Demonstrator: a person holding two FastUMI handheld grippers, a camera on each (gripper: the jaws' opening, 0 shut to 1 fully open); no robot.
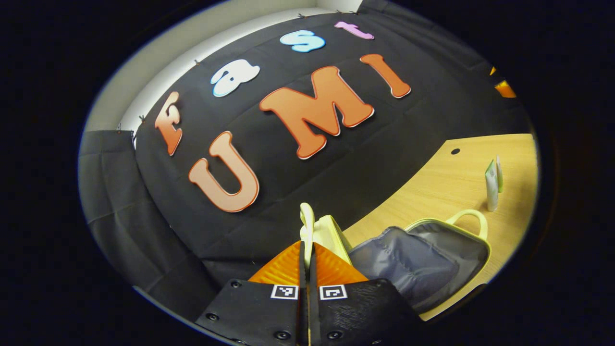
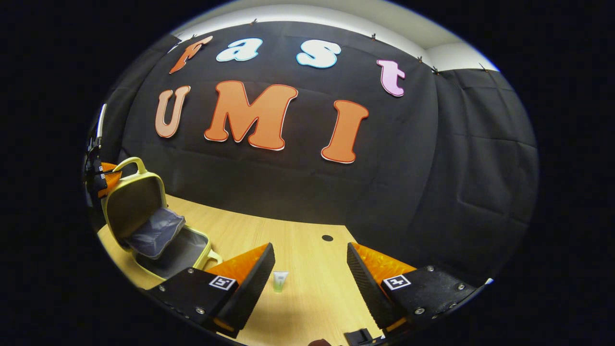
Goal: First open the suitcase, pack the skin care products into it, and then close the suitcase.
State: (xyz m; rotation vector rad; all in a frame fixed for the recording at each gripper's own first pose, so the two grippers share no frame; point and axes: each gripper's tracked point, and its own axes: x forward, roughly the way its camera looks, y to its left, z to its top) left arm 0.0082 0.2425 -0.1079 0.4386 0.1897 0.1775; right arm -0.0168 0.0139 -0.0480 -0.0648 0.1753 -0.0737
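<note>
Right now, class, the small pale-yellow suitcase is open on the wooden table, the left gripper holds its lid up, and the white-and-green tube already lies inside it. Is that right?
One detail is wrong. The white-and-green tube is not inside the pale-yellow suitcase; the right gripper view shows it standing on the wooden table, ahead of the open right gripper. The left gripper does hold the lid up.

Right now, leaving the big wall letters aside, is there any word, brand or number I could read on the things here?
On the white-and-green squeeze tube: print too small to read.
On the pale yellow open suitcase: no text seen.
On the square black-and-white marker of the right tool: a pattern, not words.
</note>
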